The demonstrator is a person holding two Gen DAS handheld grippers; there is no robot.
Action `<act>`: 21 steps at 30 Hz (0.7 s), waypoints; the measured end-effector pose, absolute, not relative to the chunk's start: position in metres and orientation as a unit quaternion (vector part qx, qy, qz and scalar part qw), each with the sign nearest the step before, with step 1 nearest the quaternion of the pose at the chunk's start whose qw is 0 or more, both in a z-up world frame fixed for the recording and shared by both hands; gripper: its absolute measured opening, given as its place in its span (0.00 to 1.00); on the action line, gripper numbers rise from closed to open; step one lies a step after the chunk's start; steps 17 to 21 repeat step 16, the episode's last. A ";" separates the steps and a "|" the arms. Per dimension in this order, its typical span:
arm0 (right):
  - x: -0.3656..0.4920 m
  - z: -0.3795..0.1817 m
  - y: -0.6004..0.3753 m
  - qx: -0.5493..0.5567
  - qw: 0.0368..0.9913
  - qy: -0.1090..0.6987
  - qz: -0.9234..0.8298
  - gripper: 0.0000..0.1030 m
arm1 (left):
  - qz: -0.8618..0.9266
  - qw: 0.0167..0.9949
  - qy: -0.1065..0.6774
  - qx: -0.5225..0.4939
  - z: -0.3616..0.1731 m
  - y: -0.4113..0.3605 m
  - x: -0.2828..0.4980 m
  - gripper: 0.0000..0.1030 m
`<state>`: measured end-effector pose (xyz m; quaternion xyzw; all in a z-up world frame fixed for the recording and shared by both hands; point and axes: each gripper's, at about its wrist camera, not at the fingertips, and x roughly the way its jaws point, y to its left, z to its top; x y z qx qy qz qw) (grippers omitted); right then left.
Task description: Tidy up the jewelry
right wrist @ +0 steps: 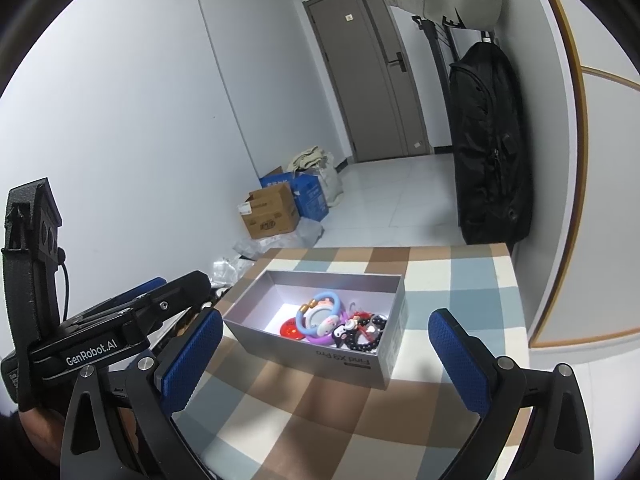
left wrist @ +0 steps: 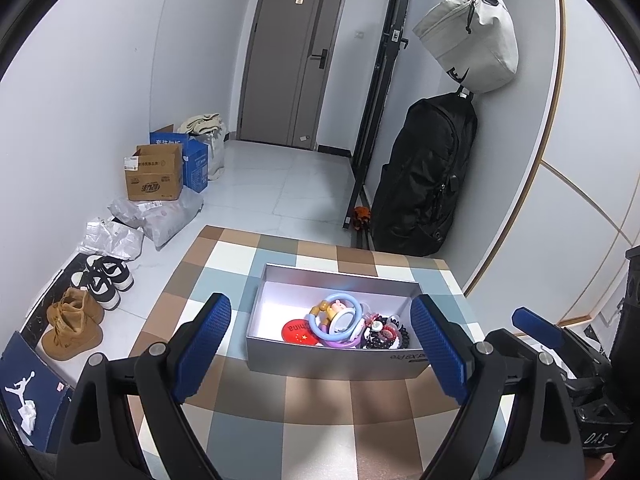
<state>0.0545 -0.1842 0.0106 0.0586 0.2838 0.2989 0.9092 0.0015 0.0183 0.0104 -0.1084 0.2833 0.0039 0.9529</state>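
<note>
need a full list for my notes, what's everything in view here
box: one, grey, open, on the checked table
bangles: several, light blue and purple, in the box
red disc: one, in the box, left of the bangles
bead bracelets: a few, black, right end of the box
cartons: two, brown and blue, floor by the left wall
shoes: two pairs, black-white and tan, floor at left
backpack: one, black, hanging at right
bag: one, off-white, above the backpack
door: one, grey, far end
left tongs: blue pads, open, empty
right tongs: blue pads, open, empty
</note>
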 end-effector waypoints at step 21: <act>0.055 0.010 -0.184 0.059 0.909 0.284 0.300 1.00 | 0.012 0.952 0.284 -0.111 0.010 0.020 0.003 0.86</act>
